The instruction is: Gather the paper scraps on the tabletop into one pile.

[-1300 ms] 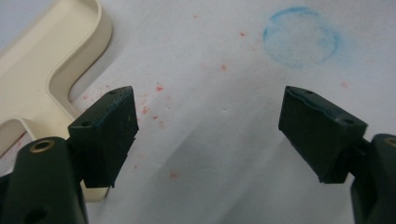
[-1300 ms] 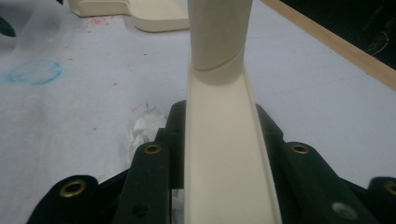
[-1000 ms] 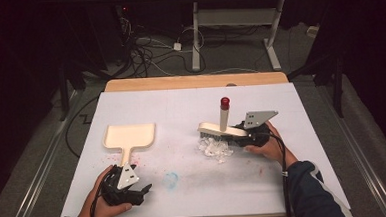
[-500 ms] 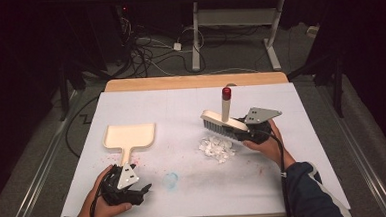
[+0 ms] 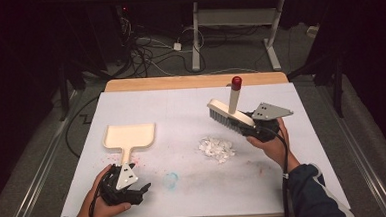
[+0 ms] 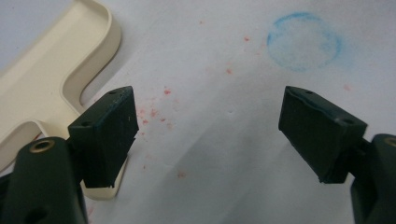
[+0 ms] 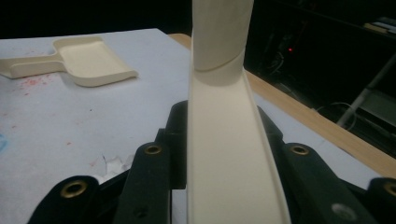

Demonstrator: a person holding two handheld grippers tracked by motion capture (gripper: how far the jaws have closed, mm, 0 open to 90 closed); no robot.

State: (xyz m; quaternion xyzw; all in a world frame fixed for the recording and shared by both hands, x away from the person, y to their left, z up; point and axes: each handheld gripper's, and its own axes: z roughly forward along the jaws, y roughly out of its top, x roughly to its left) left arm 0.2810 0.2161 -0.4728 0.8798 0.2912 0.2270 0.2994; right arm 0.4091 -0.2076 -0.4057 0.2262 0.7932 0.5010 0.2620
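Cream plastic brush [image 5: 230, 117] clamped in the right gripper [image 5: 256, 127], jaws closed tight on the brush back as seen in the right gripper view [image 7: 224, 163], bristles lifted clear of the white table cover [image 5: 181, 104], red-capped handle [image 5: 236, 82] pointing up and away. Just left and near of the bristles, a small heap of white paper scraps [image 5: 216, 148], lying loose on the cover. Well to the left, a cream dustpan [image 5: 130, 137], flat on the cover, handle toward the near edge. Left gripper [image 5: 128, 192] resting low at the near left, jaws wide and empty, one pad just beside the end of the dustpan handle [image 6: 105, 189] in the left gripper view, not pressing on it. Faint blue ring [image 5: 171, 180] and red specks [image 6: 161, 114] staining the cover between. Likely step: brush raised between sweeping strokes, scraps already gathered. Next, probably: close the left jaws on the dustpan handle, bring the pan's open lip to the left of the heap, then lower the bristles on the far right side and sweep toward the pan, gently enough not to scatter the light scraps.
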